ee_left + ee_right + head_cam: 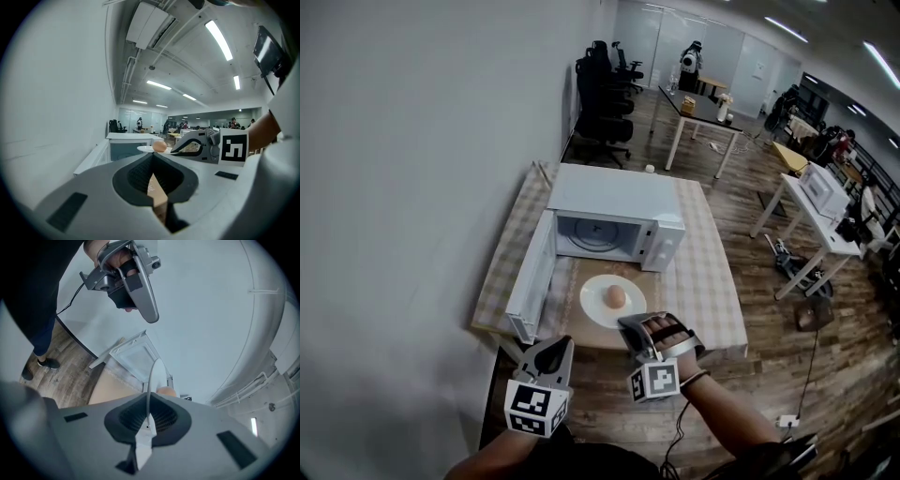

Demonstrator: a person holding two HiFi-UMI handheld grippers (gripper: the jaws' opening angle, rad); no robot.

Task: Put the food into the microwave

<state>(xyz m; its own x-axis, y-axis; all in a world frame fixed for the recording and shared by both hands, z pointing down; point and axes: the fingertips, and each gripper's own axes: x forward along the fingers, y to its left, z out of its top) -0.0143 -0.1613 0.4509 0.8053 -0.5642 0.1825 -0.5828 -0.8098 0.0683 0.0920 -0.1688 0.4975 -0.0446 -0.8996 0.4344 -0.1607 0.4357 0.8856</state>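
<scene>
One egg point(615, 296) sits on a white plate point(592, 306) at centre frame, just in front of the open microwave point(614, 199), the right gripper point(629, 326) clamped on the plate's near rim, the left gripper point(560, 343) at lower left with jaws together and empty.

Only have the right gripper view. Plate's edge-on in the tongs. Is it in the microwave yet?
Observer: No. In the head view the plate is in front of the microwave, over the table, outside the cavity.
Operator: Cavity clear?
Observer: Only the turntable shows inside.
Operator: Left side busy?
Observer: No. In the left gripper view the left gripper has its tongs together with nothing between them.
</scene>
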